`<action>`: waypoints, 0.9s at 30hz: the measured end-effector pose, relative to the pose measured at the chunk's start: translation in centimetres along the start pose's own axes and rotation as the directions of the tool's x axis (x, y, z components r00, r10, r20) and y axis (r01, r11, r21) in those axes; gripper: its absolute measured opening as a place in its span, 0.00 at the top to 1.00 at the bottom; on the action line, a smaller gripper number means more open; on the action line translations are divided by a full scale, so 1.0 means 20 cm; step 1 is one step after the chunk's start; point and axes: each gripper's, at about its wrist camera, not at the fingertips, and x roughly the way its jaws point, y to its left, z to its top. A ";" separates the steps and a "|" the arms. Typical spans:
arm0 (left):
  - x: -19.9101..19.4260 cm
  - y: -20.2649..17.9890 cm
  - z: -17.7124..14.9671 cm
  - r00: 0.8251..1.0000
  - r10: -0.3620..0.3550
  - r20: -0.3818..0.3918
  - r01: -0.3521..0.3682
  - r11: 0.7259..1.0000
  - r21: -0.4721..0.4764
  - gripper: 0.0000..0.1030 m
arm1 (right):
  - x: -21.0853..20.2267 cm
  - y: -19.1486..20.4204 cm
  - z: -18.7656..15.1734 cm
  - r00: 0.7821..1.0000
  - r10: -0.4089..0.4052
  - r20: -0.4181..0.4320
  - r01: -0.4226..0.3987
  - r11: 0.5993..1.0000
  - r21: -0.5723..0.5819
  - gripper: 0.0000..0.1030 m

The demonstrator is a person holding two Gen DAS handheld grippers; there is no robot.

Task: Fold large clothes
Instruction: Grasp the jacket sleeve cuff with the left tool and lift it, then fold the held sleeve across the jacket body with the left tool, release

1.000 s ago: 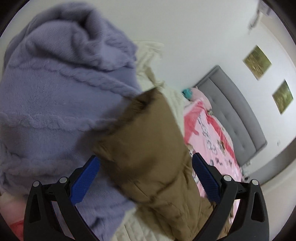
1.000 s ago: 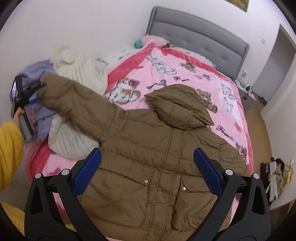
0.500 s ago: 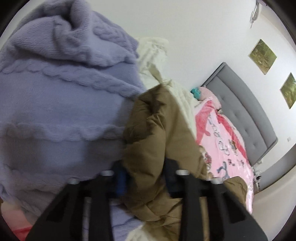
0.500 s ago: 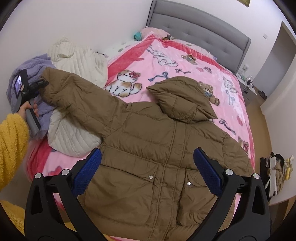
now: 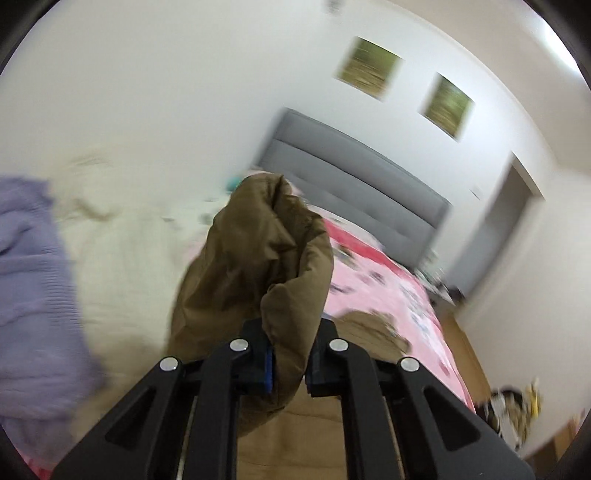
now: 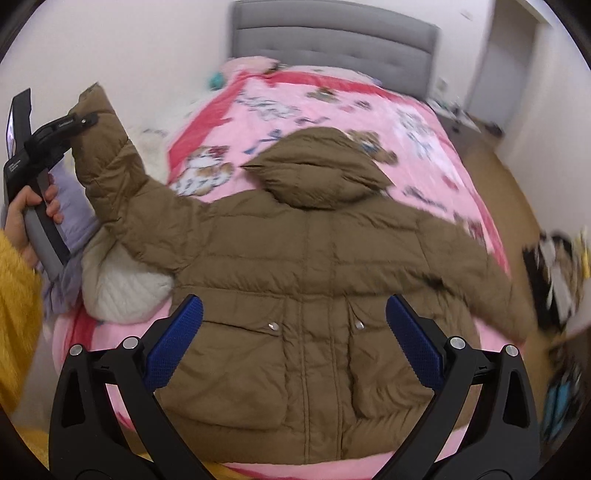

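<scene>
A brown hooded puffer jacket (image 6: 306,280) lies face up on the pink bed, zipper shut, hood toward the headboard. My left gripper (image 5: 289,363) is shut on the end of the jacket's left sleeve (image 5: 258,258) and holds it lifted above the bed; it also shows in the right wrist view (image 6: 79,122) at the far left. My right gripper (image 6: 293,347) is open and empty, hovering above the jacket's lower front. The right sleeve (image 6: 491,291) lies stretched toward the bed's right edge.
A lilac knit sweater (image 5: 29,280) and a cream quilted garment (image 6: 125,291) are piled at the bed's left side. The pink cartoon blanket (image 6: 332,107) covers the bed up to a grey headboard (image 6: 332,33). Clutter (image 6: 557,273) lies on the wooden floor at right.
My left gripper closed on the sleeve end and has lifted it up and away from the lilac sweater. My right gripper shifted slightly nearer over the jacket and stays open.
</scene>
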 end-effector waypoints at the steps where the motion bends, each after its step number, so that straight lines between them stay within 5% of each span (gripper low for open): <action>1: 0.05 -0.14 -0.04 0.999 -0.029 -0.015 0.029 0.999 0.024 0.90 | 0.00 -0.04 -0.02 1.000 -0.003 -0.007 0.003 1.000 0.026 0.08; 9: 0.50 -1.11 -0.59 0.984 -0.097 -0.150 0.122 0.979 0.164 0.89 | 0.07 -0.62 -0.19 0.997 -0.062 -0.047 0.070 0.981 0.182 0.08; 14: 0.87 -1.45 -1.07 0.968 -0.062 -0.243 0.135 0.945 0.298 0.89 | 0.22 -0.94 -0.32 0.994 -0.057 -0.095 0.077 0.971 0.226 0.08; 20: 1.11 -1.51 -1.62 0.925 0.053 -0.376 0.057 0.960 0.275 0.89 | 0.48 -1.21 -0.43 0.987 -0.047 -0.153 0.089 0.955 0.282 0.08; 23: 1.16 -1.53 -1.73 0.923 0.079 -0.376 0.041 0.953 0.302 0.89 | 0.54 -1.28 -0.44 0.990 -0.023 -0.137 0.061 0.957 0.283 0.08; 26: 1.15 -1.50 -1.74 0.928 0.050 -0.370 0.071 0.949 0.306 0.77 | 0.59 -1.31 -0.42 0.992 -0.015 -0.123 0.047 0.965 0.260 0.08; 27: 1.12 -1.49 -1.75 0.923 0.016 -0.383 0.112 0.945 0.309 0.63 | 0.60 -1.31 -0.41 0.994 -0.006 -0.110 0.033 0.967 0.252 0.08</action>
